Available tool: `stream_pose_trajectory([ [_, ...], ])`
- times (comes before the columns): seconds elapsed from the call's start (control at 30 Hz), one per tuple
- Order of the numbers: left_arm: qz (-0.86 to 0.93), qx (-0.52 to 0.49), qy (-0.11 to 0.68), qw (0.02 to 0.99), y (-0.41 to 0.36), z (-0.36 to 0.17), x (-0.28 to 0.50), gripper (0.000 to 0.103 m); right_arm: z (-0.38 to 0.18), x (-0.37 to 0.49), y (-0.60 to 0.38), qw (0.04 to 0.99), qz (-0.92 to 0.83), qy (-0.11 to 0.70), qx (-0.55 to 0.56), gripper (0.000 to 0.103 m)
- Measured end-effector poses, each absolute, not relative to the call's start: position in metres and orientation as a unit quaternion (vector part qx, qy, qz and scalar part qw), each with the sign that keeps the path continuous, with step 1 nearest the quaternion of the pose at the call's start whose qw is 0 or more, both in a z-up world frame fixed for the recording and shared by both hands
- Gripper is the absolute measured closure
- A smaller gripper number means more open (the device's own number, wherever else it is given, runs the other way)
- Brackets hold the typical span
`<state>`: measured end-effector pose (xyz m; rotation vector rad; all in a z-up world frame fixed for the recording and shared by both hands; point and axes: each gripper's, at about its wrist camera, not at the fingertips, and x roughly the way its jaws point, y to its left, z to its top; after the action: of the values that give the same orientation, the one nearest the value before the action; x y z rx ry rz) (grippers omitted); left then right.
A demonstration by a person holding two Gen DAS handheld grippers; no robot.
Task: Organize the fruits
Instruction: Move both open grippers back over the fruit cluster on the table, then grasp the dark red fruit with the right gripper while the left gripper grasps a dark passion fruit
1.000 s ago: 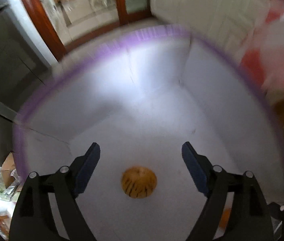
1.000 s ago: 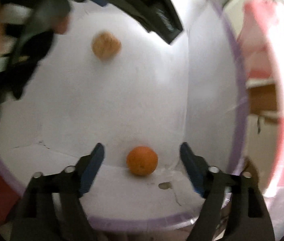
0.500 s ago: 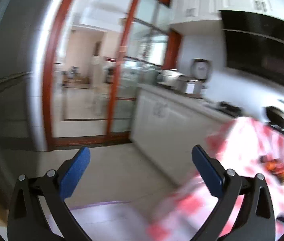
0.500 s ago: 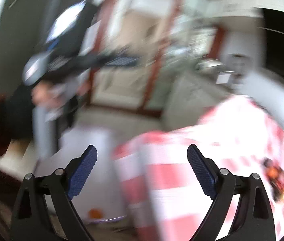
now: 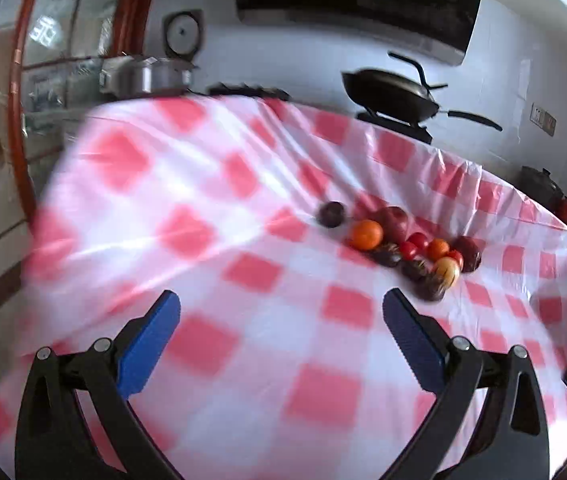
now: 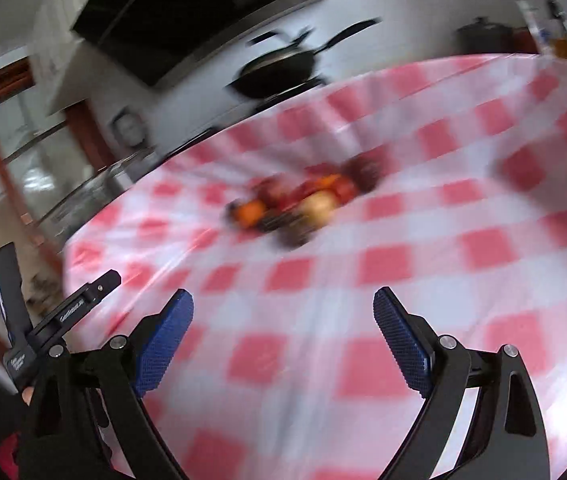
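The left claw [image 5: 281,318] hangs released and empty over the near part of the table [image 5: 203,208], its blue pads spread wide with only checked cloth between them. The fruit pile [image 5: 403,248] lies ahead and to the right of it, well apart from the pads: an orange [image 5: 366,234] at the near left of the heap, a dark round fruit [image 5: 331,213] just beside it and slightly detached, red and dark pieces bunched behind. The right claw [image 6: 283,316] is likewise released and holds nothing, aimed at the same pile, which is blurred in its view. The step in hand appears to be the reach for the next fruit. The next move likely calls for each claw to single out one piece at the heap's edge, straddle it, and close without scattering the neighbours.
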<state>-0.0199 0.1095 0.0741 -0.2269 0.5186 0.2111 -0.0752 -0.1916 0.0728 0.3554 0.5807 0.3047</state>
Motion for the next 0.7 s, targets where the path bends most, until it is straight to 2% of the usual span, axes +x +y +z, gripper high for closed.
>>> stream_pose_trajectory([
  [0.17,0.101,-0.138,0.293,0.941,0.069,0.057,0.076,0.002,0.056,-0.015,-0.235,0.927,0.074,0.313,0.191,0.014],
  [0.27,0.110,-0.172,0.300,0.932,0.063,0.050,0.106,0.002,0.044,0.013,-0.247,0.919,0.060,0.329,0.208,0.014],
  [0.47,0.110,-0.258,0.292,0.914,0.083,0.028,0.116,0.002,0.030,0.060,-0.252,0.918,0.040,0.345,0.192,0.014],
  [0.6,0.112,-0.275,0.270,0.916,0.100,0.027,0.105,0.002,0.025,0.107,-0.235,0.916,0.040,0.370,0.152,0.017],
  [0.7,0.106,-0.305,0.280,0.904,0.110,0.021,0.108,0.002,0.022,0.137,-0.229,0.904,0.058,0.380,0.189,0.019],
])
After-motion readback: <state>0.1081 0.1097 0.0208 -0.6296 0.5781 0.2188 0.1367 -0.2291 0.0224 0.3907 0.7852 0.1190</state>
